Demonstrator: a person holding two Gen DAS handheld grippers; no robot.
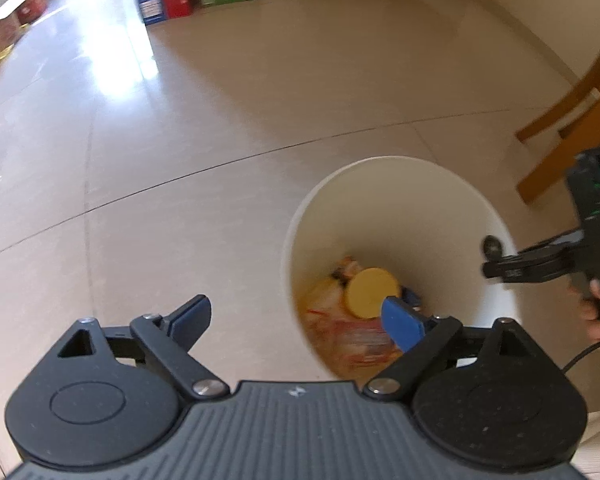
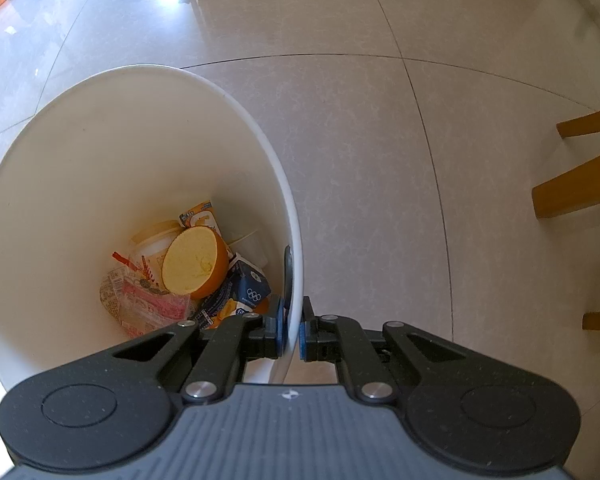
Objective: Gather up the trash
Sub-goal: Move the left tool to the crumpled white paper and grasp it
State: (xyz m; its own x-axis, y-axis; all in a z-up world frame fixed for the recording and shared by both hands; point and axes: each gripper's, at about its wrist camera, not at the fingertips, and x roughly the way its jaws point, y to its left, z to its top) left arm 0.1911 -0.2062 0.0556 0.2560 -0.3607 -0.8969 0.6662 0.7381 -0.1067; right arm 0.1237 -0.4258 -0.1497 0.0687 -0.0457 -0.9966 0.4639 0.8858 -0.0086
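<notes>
Right gripper (image 2: 291,330) was clamped on the rim of the white bin (image 2: 112,152), one pad inside the wall and one outside, at the near right side of the opening. Left gripper (image 1: 296,322) stood spread wide and held nothing, above the floor (image 1: 204,184) just left of the bin, with its right pad over the bin's near edge.

Trash lay at the bottom of the bin: an orange half (image 2: 192,266) cut face up, a dark blue carton (image 2: 244,288) beside it toward the right gripper, a pink wrapper (image 2: 148,304) to the left, and a pale cup (image 2: 156,240) behind.

Bin stood upright on bare tile. Open floor extended ahead and to the left. Wooden chair legs (image 2: 576,192) stood to the right, apart from the bin. No loose trash showed on the visible floor.

Judgement: collecting appeared largely complete; the right gripper was placed to lift or drag the bin by its rim, and the leftward path offered the most clearance.
</notes>
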